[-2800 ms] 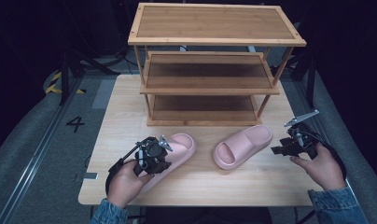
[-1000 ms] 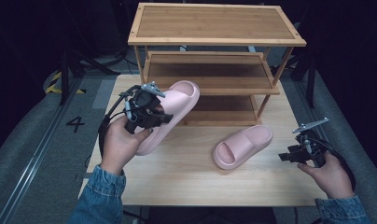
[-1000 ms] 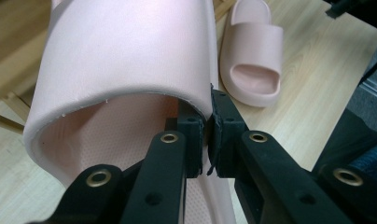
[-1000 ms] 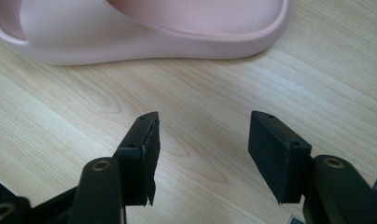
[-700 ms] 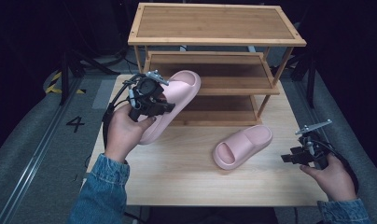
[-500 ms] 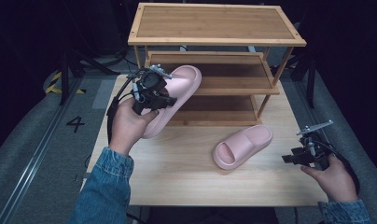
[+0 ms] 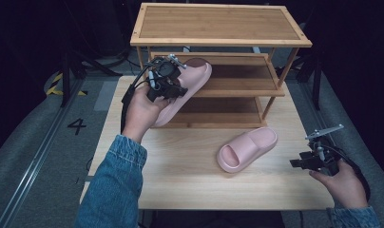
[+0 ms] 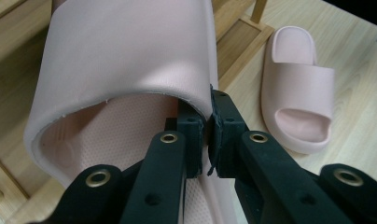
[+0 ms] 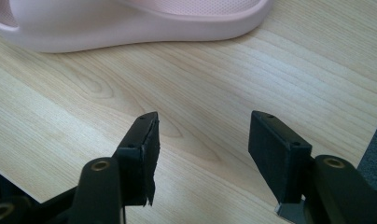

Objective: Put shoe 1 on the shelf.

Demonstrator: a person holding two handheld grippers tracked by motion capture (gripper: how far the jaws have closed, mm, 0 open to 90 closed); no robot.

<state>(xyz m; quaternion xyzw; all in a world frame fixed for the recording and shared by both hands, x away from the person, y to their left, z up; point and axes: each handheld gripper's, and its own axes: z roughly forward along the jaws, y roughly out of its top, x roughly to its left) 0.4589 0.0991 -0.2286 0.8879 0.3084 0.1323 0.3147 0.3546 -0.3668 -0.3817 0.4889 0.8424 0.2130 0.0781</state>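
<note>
High view: left tongs (image 7: pixel 173 90) clamp the slipper (image 7: pixel 190 83) (toe toward shelf); right tongs (image 7: pixel 302 163) gape.

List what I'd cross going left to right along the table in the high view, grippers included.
Left gripper clamped on the strap of one pink slipper → second pink slipper lying flat on the table → right gripper, jaws open and empty.
</note>
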